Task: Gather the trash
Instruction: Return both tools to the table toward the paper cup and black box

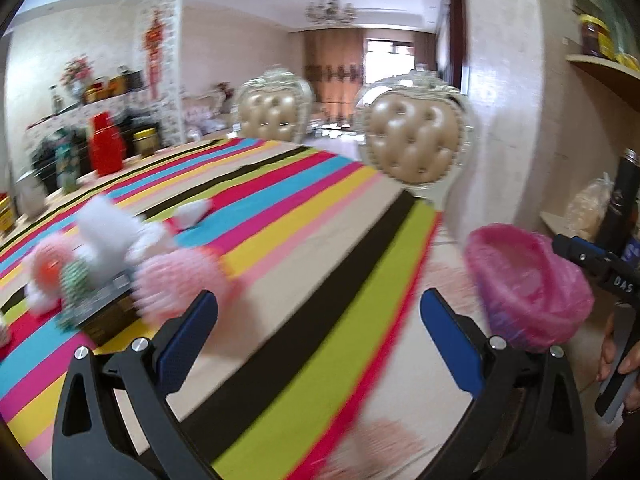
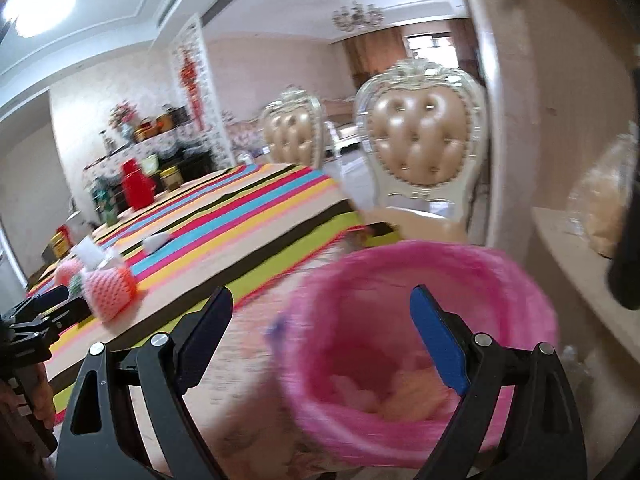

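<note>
Both empty, jaws wide: right gripper (image 2: 320, 340) over pink-lined bin (image 2: 520, 280), left gripper (image 1: 318, 336) facing table trash. Next: grab pink foam net (image 1: 180, 284).

Pretty fancy dining room: two cream carved chairs with tufted tan leather backs (image 1: 416, 136), a crystal chandelier (image 1: 331, 10), brown curtains (image 1: 334, 68), pale textured walls (image 1: 504, 80).
</note>
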Demonstrator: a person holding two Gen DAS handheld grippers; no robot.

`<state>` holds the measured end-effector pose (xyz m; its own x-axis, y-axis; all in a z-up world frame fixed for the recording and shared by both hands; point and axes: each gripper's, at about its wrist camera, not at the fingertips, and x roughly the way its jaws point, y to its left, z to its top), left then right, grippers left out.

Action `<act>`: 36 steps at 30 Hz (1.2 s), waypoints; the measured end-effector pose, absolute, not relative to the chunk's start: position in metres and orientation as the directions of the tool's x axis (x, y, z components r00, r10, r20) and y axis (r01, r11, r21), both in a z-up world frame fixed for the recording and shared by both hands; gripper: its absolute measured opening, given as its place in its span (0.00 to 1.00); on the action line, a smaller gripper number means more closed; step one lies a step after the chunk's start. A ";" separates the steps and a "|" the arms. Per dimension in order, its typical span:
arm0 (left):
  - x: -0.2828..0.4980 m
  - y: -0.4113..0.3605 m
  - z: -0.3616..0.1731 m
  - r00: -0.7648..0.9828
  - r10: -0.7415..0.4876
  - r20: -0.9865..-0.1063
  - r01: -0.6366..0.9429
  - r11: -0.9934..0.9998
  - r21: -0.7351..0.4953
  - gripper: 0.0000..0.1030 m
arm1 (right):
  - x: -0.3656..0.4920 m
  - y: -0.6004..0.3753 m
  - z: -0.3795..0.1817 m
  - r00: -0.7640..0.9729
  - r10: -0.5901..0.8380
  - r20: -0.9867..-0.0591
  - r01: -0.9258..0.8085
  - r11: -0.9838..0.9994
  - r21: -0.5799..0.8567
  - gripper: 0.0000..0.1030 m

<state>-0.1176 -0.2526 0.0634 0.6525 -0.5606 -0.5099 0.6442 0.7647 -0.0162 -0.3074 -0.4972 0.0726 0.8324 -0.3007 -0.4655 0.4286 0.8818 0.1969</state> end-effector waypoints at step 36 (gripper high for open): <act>-0.011 0.111 0.047 0.795 0.061 -0.603 -0.044 0.998 0.043 0.95 | -0.065 -0.158 0.042 0.670 0.306 -0.676 -0.207 0.952 0.226 0.83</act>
<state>-0.0110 0.1107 0.0473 0.7953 0.0614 -0.6031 -0.0442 0.9981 0.0433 -0.0648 -0.1582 0.0416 0.6700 0.3060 -0.6764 -0.2067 0.9520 0.2260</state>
